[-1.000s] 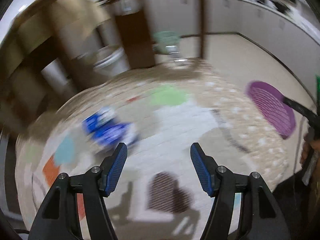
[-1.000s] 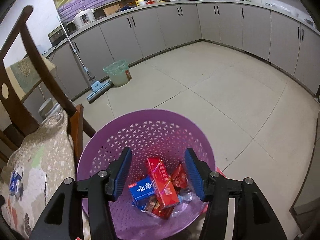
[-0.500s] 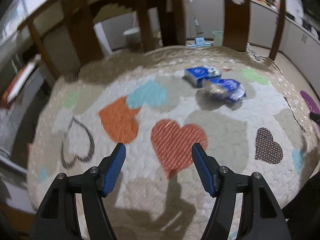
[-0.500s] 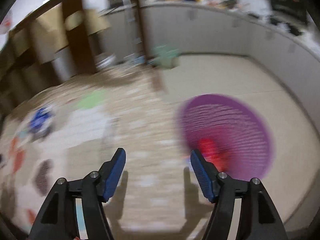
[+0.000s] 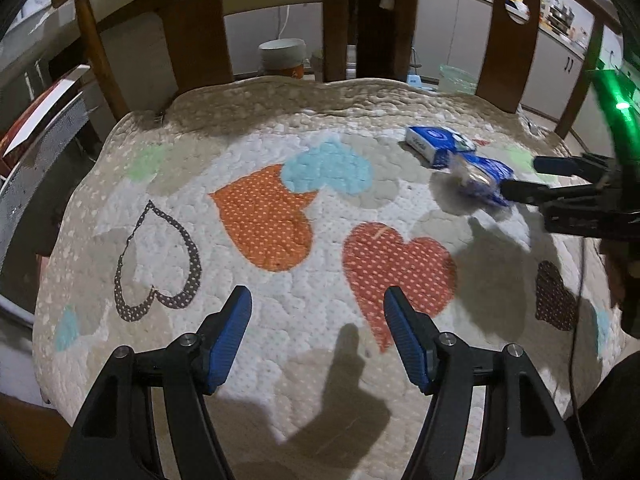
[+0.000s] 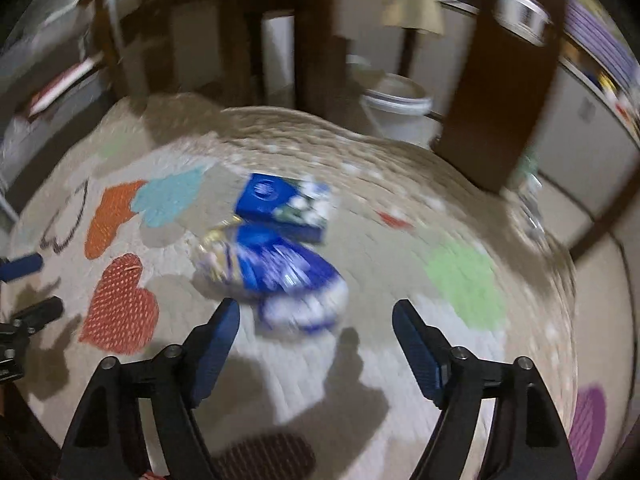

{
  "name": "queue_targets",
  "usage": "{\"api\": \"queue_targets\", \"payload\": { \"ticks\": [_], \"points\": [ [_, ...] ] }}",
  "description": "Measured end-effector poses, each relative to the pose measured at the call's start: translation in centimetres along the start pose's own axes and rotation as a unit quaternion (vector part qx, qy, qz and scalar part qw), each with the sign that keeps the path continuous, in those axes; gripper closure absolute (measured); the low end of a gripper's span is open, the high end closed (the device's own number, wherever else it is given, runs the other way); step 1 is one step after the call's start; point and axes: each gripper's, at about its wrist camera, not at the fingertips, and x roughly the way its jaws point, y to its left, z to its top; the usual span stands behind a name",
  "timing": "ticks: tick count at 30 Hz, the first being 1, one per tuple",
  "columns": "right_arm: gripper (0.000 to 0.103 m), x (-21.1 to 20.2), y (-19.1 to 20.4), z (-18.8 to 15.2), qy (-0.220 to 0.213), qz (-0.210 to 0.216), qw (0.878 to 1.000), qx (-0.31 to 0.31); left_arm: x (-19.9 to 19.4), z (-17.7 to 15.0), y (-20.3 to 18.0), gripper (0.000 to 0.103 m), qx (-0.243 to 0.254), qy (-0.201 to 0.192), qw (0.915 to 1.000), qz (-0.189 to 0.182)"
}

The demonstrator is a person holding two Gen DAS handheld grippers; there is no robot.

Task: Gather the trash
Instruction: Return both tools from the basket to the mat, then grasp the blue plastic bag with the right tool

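A blue box (image 5: 438,145) and a crumpled blue snack bag (image 5: 482,178) lie on the heart-patterned quilted cushion (image 5: 280,208), at its far right in the left wrist view. My right gripper (image 6: 316,320) is open just short of the bag (image 6: 288,276), with the box (image 6: 280,202) behind it; this view is blurred. It also shows in the left wrist view (image 5: 528,178), its fingers either side of the bag's near end. My left gripper (image 5: 318,316) is open and empty above the cushion's near middle.
Dark wooden chair backs (image 5: 508,36) and table legs (image 5: 376,20) stand behind the cushion. A white bucket (image 6: 396,110) sits on the floor beyond. A purple basket's rim (image 6: 588,428) shows at the lower right. Kitchen cabinets (image 5: 556,76) line the far right.
My right gripper swung from over the purple basket to the cushion and now sits at the blue bag. My left gripper turned left, then settled over the cushion's middle.
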Motion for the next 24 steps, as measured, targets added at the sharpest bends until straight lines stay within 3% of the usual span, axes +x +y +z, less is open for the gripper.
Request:
{"api": "queue_targets", "payload": {
  "ticks": [6,7,8,12,19,24],
  "points": [
    [0.021,4.0,1.2,1.9,0.020,0.013,0.999,-0.022,0.8,1.3,0.9,0.036,-0.007,0.002,1.0000,-0.006],
    [0.036,4.2,1.1,2.0,0.021,0.024,0.999,-0.011,0.9,1.7,0.8,0.036,-0.003,0.000,1.0000,-0.009],
    [0.068,4.4,0.8,2.0,0.028,0.040,0.999,0.003,1.0,2.1,0.5,0.036,0.002,-0.002,0.9999,-0.011],
    [0.071,3.9,-0.7,1.2,0.038,0.082,0.993,0.076,1.4,4.4,-0.9,0.036,0.026,-0.013,0.9991,-0.031],
    [0.071,-0.2,-4.9,-3.6,0.027,0.107,0.978,0.176,3.5,11.0,-6.2,0.026,0.095,-0.038,0.9869,-0.125],
    [0.071,-2.4,-7.4,-7.5,0.020,0.105,0.967,0.232,8.4,15.8,-9.9,0.025,0.111,0.003,0.9763,-0.185]
  ]
}}
